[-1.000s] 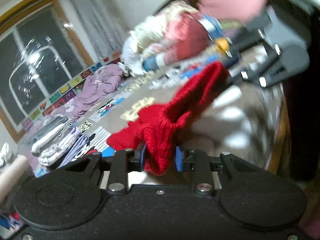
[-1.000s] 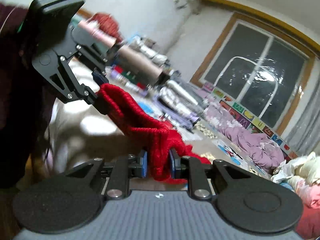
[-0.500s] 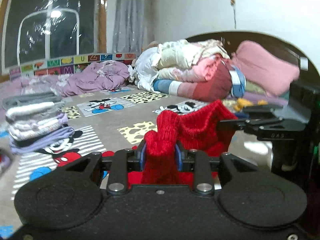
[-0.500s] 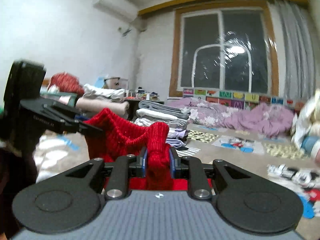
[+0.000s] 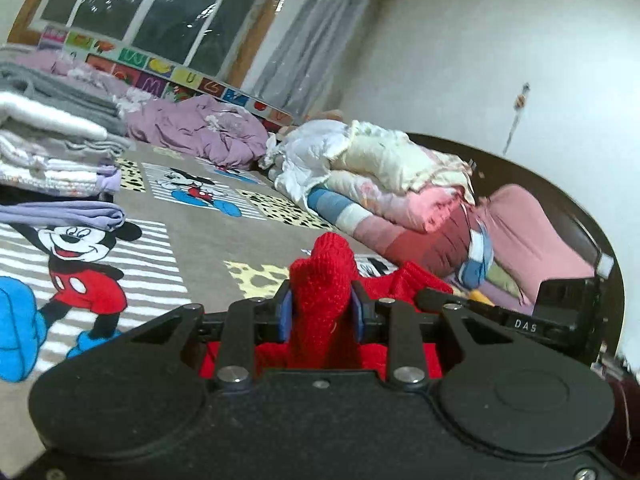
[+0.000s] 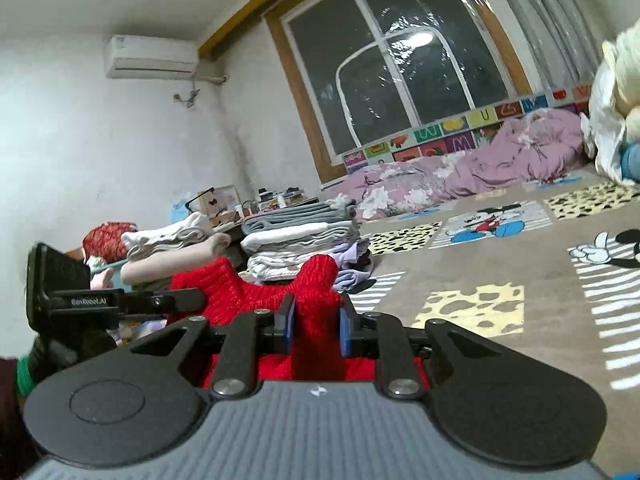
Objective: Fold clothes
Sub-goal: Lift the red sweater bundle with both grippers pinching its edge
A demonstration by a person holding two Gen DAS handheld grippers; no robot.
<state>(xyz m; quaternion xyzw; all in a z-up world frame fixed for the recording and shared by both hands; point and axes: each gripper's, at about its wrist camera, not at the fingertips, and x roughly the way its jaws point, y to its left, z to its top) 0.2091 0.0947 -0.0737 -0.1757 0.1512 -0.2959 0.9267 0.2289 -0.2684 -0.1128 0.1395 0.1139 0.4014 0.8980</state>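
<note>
Fingers of my left gripper (image 5: 321, 316) are clamped on a bunched fold of the red knit garment (image 5: 325, 280), blue pads pressed against the wool on both sides; the fold pokes up above the fingertips. My right gripper (image 6: 316, 326) is likewise closed on a second bunch of the same knit, peak standing up between its blue pads. The garment spans between the two grips, held up off the bed, with more red fabric hanging below each finger linkage. In the left wrist view the right gripper sits just to the right, its black body marked "DAS". In the right wrist view the left gripper appears at left, red knit running to its tip.

Surroundings: Mickey Mouse bedsheet (image 5: 192, 240) below and ahead. Stack of folded clothes (image 6: 304, 236) on the bed, grey and white layers. Crumpled lilac blanket (image 5: 192, 128) along the window side. Rolled pink and cream bedding pile (image 5: 392, 192) near the dark headboard. Air conditioner (image 6: 152, 58) high on the white wall.
</note>
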